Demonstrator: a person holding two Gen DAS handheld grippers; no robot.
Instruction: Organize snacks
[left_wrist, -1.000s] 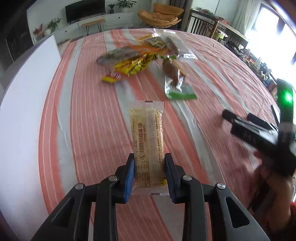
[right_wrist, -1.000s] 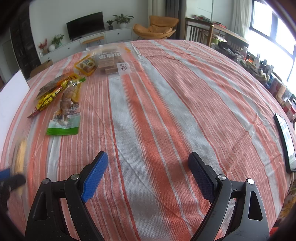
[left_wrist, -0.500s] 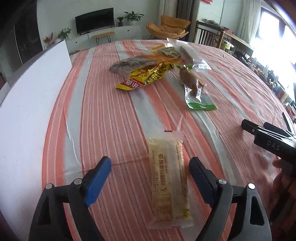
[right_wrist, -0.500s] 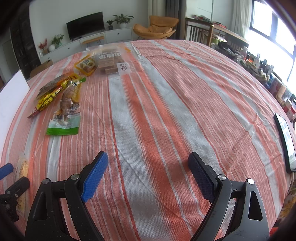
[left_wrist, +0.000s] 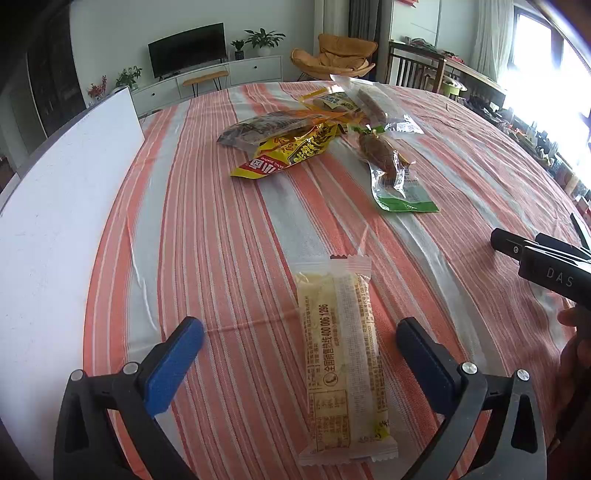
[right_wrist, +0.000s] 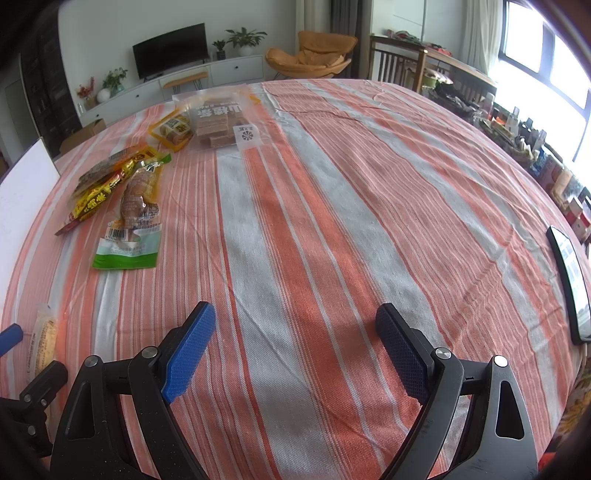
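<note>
Fingers of the left gripper (left_wrist: 299, 354) opening, angled down astride the snack bar (left_wrist: 341, 354).

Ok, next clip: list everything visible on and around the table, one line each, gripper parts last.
pale yellow snack bar: 1, lying flat on the cloth between the left fingers, untouched
yellow-red snack bag: 1, mid-table pile
dark grey snack bag: 1, partly under the yellow one
green-edged clear pouch: 1, brown snack inside, right of the pile
orange-trimmed packet: 1, far side
clear bag of brown blocks: 1, far side
striped tablecloth: 1, orange, grey, white
white board: 1, left edge
dark screen device: 1, right edge
left gripper: jaws opening, blue pads
right gripper: open, empty
</note>
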